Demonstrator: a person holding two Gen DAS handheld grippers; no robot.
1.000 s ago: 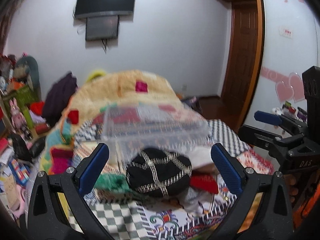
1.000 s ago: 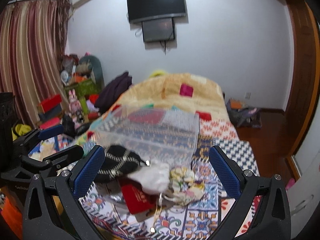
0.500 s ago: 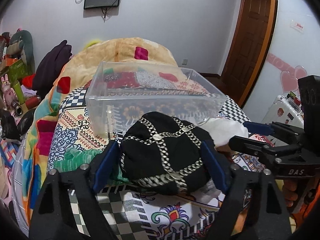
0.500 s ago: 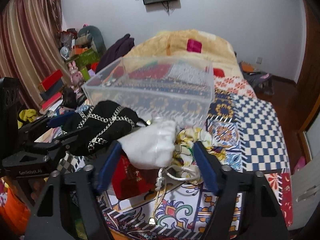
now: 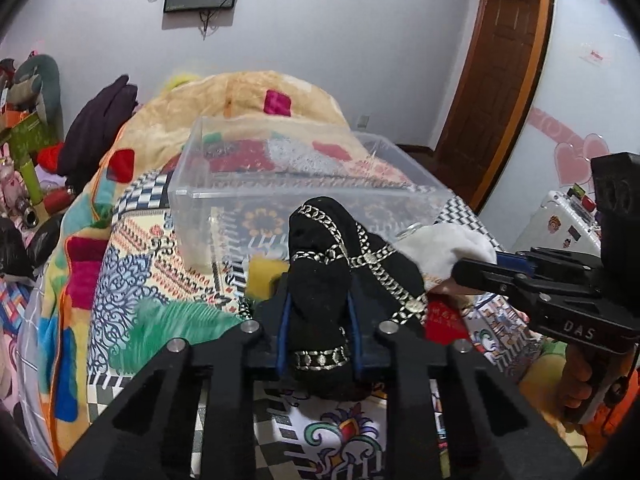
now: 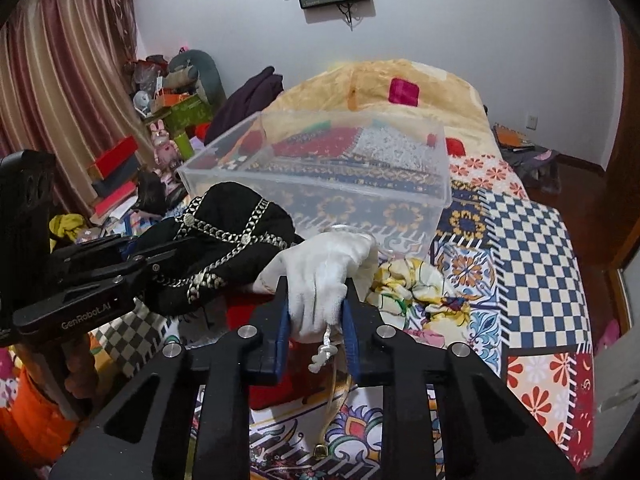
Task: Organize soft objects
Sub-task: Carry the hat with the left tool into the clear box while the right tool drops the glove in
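Holding, left: the black pouch with chain trim point(image 5: 320, 280) is pinched in the left tool point(image 5: 318, 332), raised just in front of the clear bin point(image 5: 304, 184).
Right: the white drawstring pouch point(image 6: 324, 280) is squeezed between the pads of the right tool point(image 6: 316, 322), also lifted, close to the bin wall.
Bin: looks empty so far, only the bedspread pattern is seen through it.
Left over: a yellow floral scrunchie point(image 6: 416, 284) and a red item point(image 5: 442, 318) are still lying on the bed point(image 6: 532, 240).
Progress: early, nothing sorted yet by the look of it.
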